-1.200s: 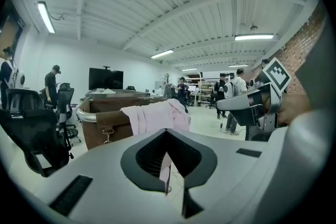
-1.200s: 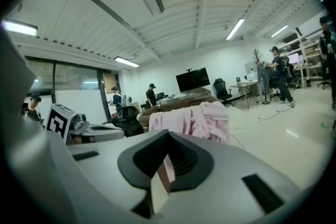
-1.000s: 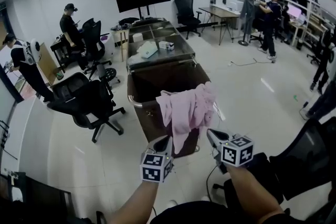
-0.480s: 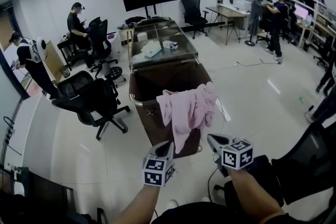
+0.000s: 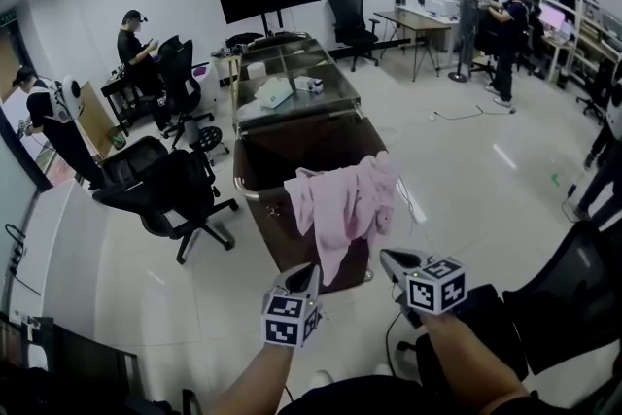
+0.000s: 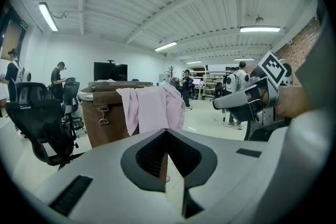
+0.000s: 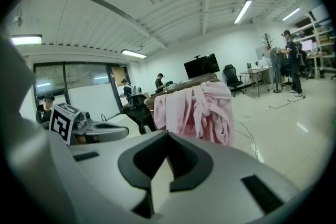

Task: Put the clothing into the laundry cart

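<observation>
A pink garment [image 5: 342, 202] hangs over the near rim of the brown laundry cart [image 5: 260, 194], partly inside and partly down the outer wall. My left gripper [image 5: 308, 270] is just short of the garment's lower edge, shut and holding nothing. To its right, my right gripper [image 5: 387, 258] is also shut and holding nothing. The left gripper view shows the pink garment [image 6: 151, 108] on the cart [image 6: 102, 115] ahead of the closed left gripper [image 6: 167, 132]. The right gripper view shows the garment [image 7: 199, 107] beyond the closed right gripper [image 7: 168, 135].
A glass-topped table [image 5: 326, 97] with small items stands right behind the cart. Black office chairs [image 5: 160, 185] are to the left, and another chair [image 5: 569, 292] is near right. Several people stand at the room's left and far right. A cable [image 5: 457, 117] lies on the floor.
Both grippers have drawn back slightly toward me, away from the garment. The garment stays draped on the cart rim.
</observation>
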A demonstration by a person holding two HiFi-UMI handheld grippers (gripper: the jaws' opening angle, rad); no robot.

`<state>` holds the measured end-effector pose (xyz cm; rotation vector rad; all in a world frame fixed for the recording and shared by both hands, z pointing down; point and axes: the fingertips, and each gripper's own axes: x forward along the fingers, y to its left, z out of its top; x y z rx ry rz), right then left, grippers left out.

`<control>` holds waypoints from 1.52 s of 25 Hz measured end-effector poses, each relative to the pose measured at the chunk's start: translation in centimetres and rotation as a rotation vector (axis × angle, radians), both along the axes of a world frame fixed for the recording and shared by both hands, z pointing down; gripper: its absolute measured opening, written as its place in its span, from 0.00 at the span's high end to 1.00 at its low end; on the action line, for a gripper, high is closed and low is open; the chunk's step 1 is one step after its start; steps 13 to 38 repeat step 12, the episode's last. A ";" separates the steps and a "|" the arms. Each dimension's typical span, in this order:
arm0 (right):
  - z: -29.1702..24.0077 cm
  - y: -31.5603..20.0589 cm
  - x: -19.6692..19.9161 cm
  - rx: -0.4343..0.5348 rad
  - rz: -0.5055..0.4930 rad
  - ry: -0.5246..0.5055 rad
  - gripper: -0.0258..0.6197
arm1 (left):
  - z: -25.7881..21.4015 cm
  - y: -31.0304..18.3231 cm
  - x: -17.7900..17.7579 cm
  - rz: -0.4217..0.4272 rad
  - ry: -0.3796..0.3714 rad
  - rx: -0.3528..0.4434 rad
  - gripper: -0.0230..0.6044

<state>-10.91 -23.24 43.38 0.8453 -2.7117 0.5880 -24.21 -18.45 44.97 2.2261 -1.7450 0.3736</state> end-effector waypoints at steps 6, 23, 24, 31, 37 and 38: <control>0.1 -0.1 -0.2 0.001 0.004 -0.002 0.96 | 0.5 -0.3 0.0 0.008 0.000 -0.006 0.96; 0.3 -0.4 0.0 -0.004 0.012 -0.001 0.96 | 0.8 -0.7 0.0 0.013 -0.001 -0.010 0.96; 0.3 -0.4 0.0 -0.004 0.012 -0.001 0.96 | 0.8 -0.7 0.0 0.013 -0.001 -0.010 0.96; 0.3 -0.4 0.0 -0.004 0.012 -0.001 0.96 | 0.8 -0.7 0.0 0.013 -0.001 -0.010 0.96; 0.3 -0.4 0.0 -0.004 0.012 -0.001 0.96 | 0.8 -0.7 0.0 0.013 -0.001 -0.010 0.96; 0.3 -0.4 0.0 -0.004 0.012 -0.001 0.96 | 0.8 -0.7 0.0 0.013 -0.001 -0.010 0.96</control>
